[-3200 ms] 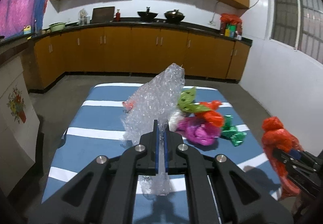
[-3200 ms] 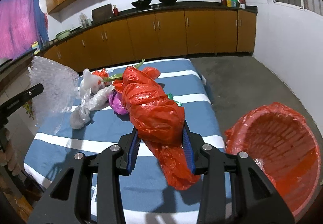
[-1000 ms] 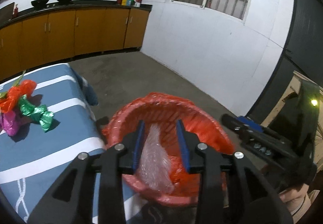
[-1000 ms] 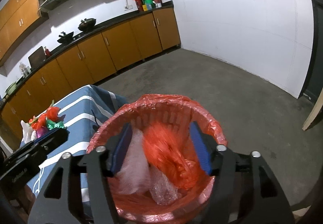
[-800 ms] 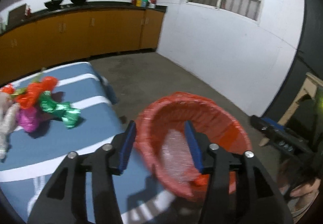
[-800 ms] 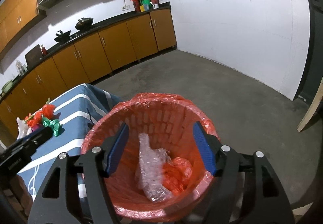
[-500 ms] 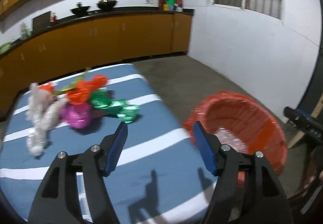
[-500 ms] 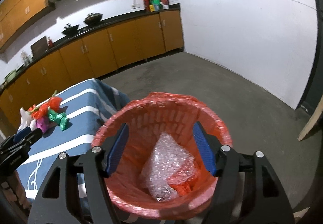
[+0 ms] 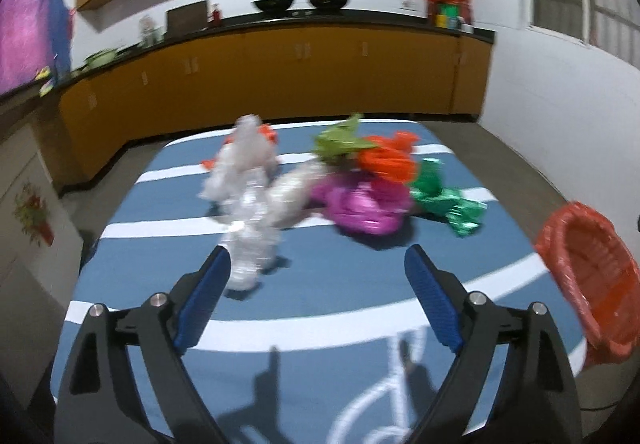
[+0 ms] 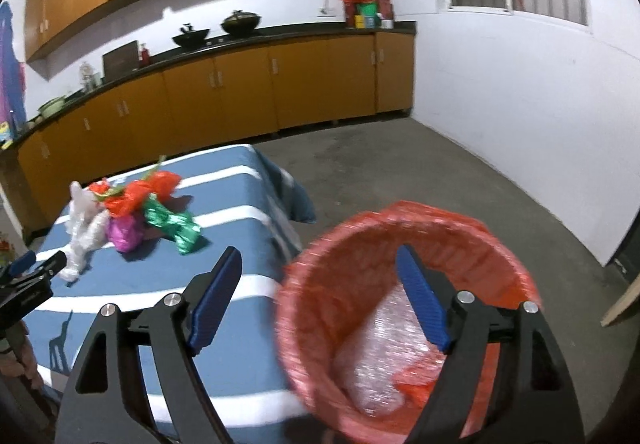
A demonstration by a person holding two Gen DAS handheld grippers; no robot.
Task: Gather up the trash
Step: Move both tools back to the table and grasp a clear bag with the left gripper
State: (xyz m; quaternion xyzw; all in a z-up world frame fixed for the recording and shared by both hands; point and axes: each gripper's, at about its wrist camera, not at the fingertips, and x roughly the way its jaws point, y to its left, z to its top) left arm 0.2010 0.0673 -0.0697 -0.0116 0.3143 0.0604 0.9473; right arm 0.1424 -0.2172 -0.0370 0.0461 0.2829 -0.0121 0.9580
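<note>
with both loads dropped, the step in hand looks like the return trip for more trash. the blue striped tabletop [image 9: 320, 284] fills most of the left wrist view, and the red-lined basket [image 10: 400, 284] stands on the floor just beside its edge, with bubble wrap [image 10: 384, 348] and a scrap of red plastic [image 10: 416, 384] already lying inside.

the left gripper [image 9: 318, 276] points down at the tabletop, its jaws wide apart and having just been opening, with nothing between them. the right gripper [image 10: 320, 292] hangs over the basket's near rim, its jaws also apart and just been opening further, empty; the bubble wrap lies below and beyond its right finger, not touched.

what is left to gather sits in a loose heap toward the far half of the tabletop. the crumpled clear plastic [image 9: 256, 199] is the biggest piece and the nearest: its lower end lies just ahead of the left finger of the left gripper, off to the left of the gap, not yet between the jaws. next to it, right of centre, lies the magenta wrapper [image 9: 364, 207], then the orange-red bag [image 9: 388, 159] behind it, the green foil [image 9: 448, 199] to the right, and a light green scrap [image 9: 340, 139] at the back.

i judge the next move calls for the left gripper to shift slightly left and forward so the clear plastic sits between the jaws, then close. the right gripper must swing across from the basket toward the coloured pieces.
</note>
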